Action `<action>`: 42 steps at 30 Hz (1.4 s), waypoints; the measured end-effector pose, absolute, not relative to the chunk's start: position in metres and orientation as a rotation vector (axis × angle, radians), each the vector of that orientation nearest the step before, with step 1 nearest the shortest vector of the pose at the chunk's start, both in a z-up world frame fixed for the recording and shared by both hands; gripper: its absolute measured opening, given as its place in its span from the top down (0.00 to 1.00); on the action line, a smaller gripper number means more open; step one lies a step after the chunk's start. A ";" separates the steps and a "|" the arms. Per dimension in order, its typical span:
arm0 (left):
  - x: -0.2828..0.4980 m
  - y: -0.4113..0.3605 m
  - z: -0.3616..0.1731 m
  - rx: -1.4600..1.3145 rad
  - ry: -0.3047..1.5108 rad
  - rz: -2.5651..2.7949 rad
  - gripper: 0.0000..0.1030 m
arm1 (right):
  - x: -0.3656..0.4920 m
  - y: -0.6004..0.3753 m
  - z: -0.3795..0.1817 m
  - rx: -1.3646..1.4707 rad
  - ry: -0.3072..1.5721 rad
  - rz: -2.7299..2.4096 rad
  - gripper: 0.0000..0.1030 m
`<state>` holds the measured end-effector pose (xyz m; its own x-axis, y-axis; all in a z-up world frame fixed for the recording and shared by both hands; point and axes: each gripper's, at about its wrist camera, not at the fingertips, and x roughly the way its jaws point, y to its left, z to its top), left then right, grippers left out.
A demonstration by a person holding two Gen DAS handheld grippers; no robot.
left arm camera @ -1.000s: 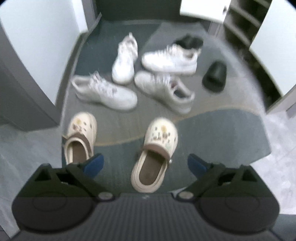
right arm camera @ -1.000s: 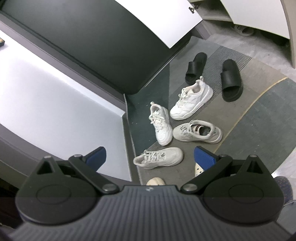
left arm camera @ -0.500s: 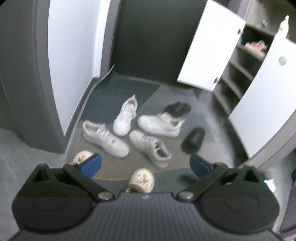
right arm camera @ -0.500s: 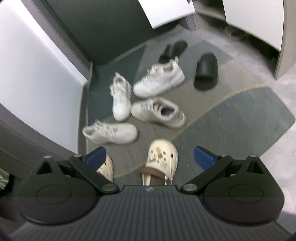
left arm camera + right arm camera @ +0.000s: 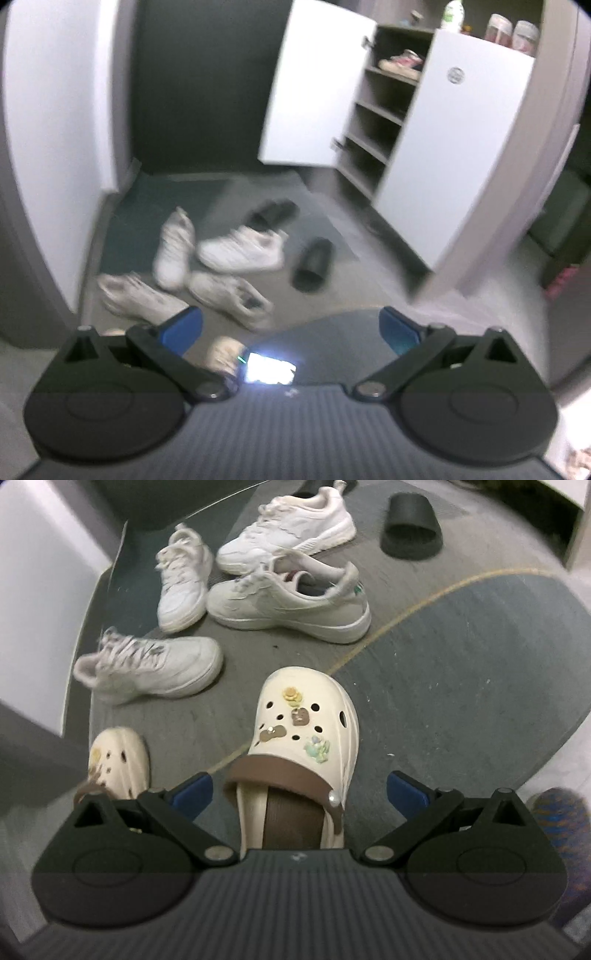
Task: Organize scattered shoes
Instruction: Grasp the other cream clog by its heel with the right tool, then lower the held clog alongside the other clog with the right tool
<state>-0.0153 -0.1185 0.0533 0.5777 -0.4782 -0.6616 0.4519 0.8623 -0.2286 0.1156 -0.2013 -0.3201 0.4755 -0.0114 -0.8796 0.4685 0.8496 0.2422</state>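
Note:
Shoes lie scattered on a grey mat [image 5: 461, 657]. In the right wrist view a cream clog with charms and a brown strap [image 5: 301, 738] lies just ahead of my open right gripper [image 5: 299, 792], its heel between the blue fingertips, untouched. A second cream clog [image 5: 118, 764] lies at lower left. Several white sneakers [image 5: 288, 602] and a black slide [image 5: 412, 530] lie beyond. My left gripper [image 5: 291, 328] is open and empty, held high, looking at the sneakers [image 5: 240, 251], two black slides [image 5: 312, 264] and a clog toe [image 5: 225, 352].
An open shoe cabinet [image 5: 373, 122] with white doors and grey shelves stands at the right of the left wrist view; a pair of shoes [image 5: 400, 62] sits on its top shelf. A dark wall [image 5: 199, 85] and white panels border the mat. A bright screen [image 5: 271, 371] glows near the left gripper.
The right gripper has dropped low and close over the near cream clog. The left gripper has tilted up and right, bringing the open cabinet into view. Both stay open.

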 end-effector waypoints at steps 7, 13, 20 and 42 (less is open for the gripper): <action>-0.002 -0.108 0.050 -0.072 0.794 -0.580 0.00 | 0.129 -0.201 -0.345 0.400 1.024 -0.240 0.00; -0.001 -0.100 0.041 -0.098 0.861 -0.632 0.00 | 0.126 -0.203 -0.340 0.399 0.931 -0.187 0.00; -0.005 -0.099 0.035 -0.117 0.881 -0.649 0.00 | 0.129 -0.195 -0.353 0.315 0.997 -0.109 0.00; -0.004 -0.105 0.025 -0.106 0.901 -0.619 0.00 | 0.122 -0.199 -0.384 0.623 0.960 -0.337 0.00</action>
